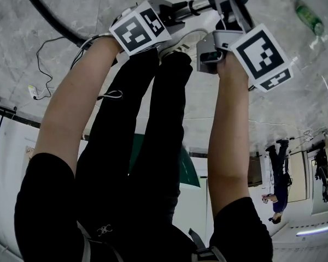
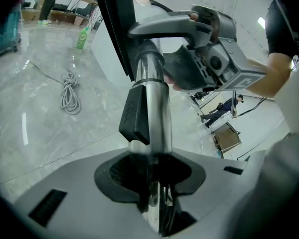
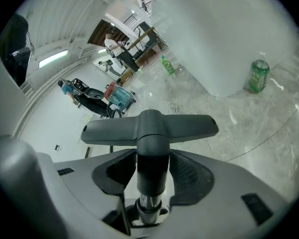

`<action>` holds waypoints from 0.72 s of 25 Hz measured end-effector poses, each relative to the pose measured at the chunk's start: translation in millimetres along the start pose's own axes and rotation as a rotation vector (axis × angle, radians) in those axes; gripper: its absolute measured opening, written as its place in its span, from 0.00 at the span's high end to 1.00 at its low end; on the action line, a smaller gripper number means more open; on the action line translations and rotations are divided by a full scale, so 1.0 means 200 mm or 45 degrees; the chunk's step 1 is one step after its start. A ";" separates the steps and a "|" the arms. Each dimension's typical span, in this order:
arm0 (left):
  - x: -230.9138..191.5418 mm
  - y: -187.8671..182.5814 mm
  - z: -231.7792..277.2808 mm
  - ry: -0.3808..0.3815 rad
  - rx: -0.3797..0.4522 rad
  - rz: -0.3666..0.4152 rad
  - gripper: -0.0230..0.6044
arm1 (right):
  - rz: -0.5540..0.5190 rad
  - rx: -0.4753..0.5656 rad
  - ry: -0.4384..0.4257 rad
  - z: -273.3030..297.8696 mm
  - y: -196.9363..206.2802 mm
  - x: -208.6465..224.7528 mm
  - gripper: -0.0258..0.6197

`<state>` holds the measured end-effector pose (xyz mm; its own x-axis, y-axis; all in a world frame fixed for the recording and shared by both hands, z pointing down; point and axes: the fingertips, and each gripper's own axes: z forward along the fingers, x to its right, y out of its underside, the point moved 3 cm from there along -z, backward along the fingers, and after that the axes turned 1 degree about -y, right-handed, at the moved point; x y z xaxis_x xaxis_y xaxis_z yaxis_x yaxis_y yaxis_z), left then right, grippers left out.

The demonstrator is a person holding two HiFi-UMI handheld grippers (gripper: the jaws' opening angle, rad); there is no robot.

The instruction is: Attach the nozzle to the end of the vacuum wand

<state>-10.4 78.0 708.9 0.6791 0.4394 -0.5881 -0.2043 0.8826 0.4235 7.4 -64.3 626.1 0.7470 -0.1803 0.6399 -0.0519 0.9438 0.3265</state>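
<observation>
Left tool [image 2: 152, 176] is pinching the shiny vacuum wand [image 2: 152, 103], tight on the tube. The nozzle [image 3: 149, 128], T-shaped, sits on the wand's end, its neck btw. the jaws of right tool [image 3: 150, 176]; these are spread and, as far as I see, just clear of it. Floor [image 3: 269, 133] w/ green can [image 3: 259, 76] behind.

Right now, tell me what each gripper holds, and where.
Left gripper: shut on the wand, on its metal tube. Right gripper: the nozzle stands with its neck between the jaws; whether the pads press it cannot be told.
</observation>
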 end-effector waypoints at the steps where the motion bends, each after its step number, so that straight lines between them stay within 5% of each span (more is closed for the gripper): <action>1: -0.02 0.00 0.00 -0.005 0.002 -0.006 0.74 | -0.016 -0.004 0.002 -0.04 -0.01 0.01 0.66; 4: -0.02 0.00 0.00 0.001 0.000 -0.006 0.74 | -0.098 -0.029 -0.025 -0.12 -0.01 0.01 0.66; 10: 0.01 0.01 0.03 0.052 -0.041 -0.008 0.74 | -0.048 -0.039 -0.019 -0.15 0.02 0.06 0.70; 18: -0.02 0.11 0.13 -0.061 -0.050 -0.038 0.74 | -0.001 -0.068 0.013 -0.12 0.11 0.20 0.72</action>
<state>0.5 90.9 739.4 0.7180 0.4051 -0.5661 -0.2106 0.9015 0.3780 52.7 -44.3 641.5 0.7536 -0.1785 0.6326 -0.0161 0.9571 0.2893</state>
